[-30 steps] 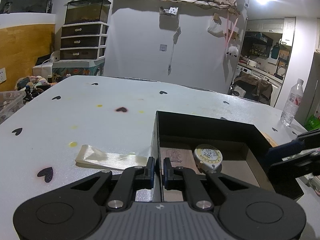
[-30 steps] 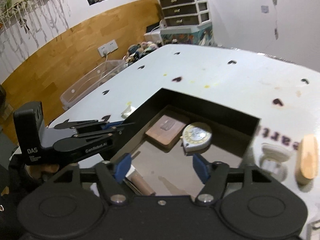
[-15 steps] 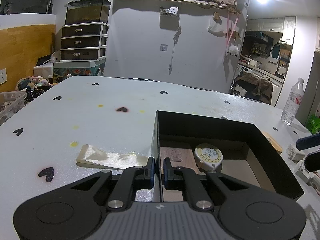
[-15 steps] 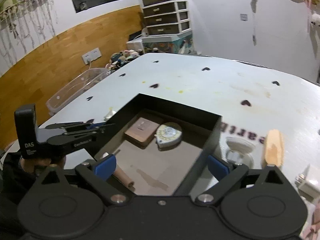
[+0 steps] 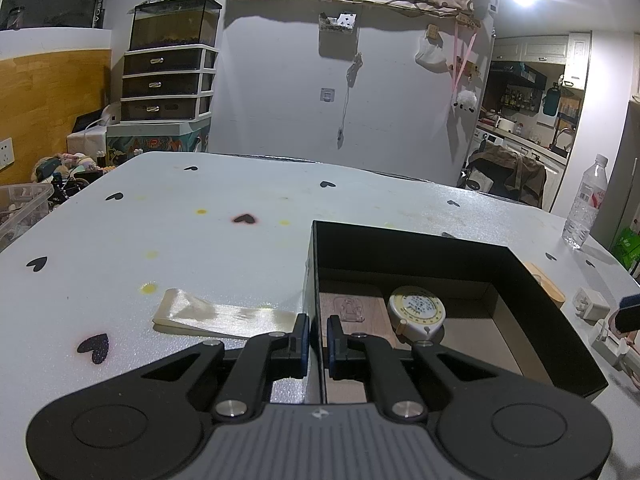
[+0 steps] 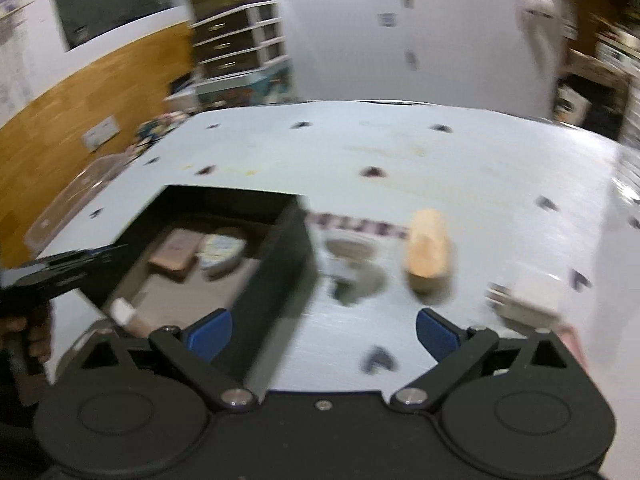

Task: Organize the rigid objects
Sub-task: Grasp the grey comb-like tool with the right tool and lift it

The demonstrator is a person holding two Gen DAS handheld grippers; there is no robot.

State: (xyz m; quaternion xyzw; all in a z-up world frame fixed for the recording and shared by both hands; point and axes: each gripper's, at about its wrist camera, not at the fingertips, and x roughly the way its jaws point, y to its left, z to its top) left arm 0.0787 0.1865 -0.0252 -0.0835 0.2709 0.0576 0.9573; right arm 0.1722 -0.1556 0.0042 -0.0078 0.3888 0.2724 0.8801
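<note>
A black open box (image 5: 404,252) sits on the white table. Inside lie a round yellow-white tape measure (image 5: 416,312), a wooden block (image 5: 348,310) and a small roll (image 6: 124,312). My left gripper (image 5: 318,336) is shut on the box's left wall, one pad on each side. In the blurred right wrist view, my right gripper (image 6: 322,330) stands wide open over the table by the box's (image 6: 276,264) right wall, gripping nothing. Ahead of it lie a wooden piece (image 6: 428,244), a round white object (image 6: 348,248) and a white plug (image 6: 532,292).
A cream ribbon (image 5: 224,316) lies left of the box. A water bottle (image 5: 584,204) stands at the table's far right edge. A clear plastic bin (image 5: 20,208) sits off the table's left side. A hand (image 6: 28,328) holds the left gripper.
My right gripper swung to the right, from over the box's inside to the table beside its right wall, and its jaws widened. The left gripper and the box kept still.
</note>
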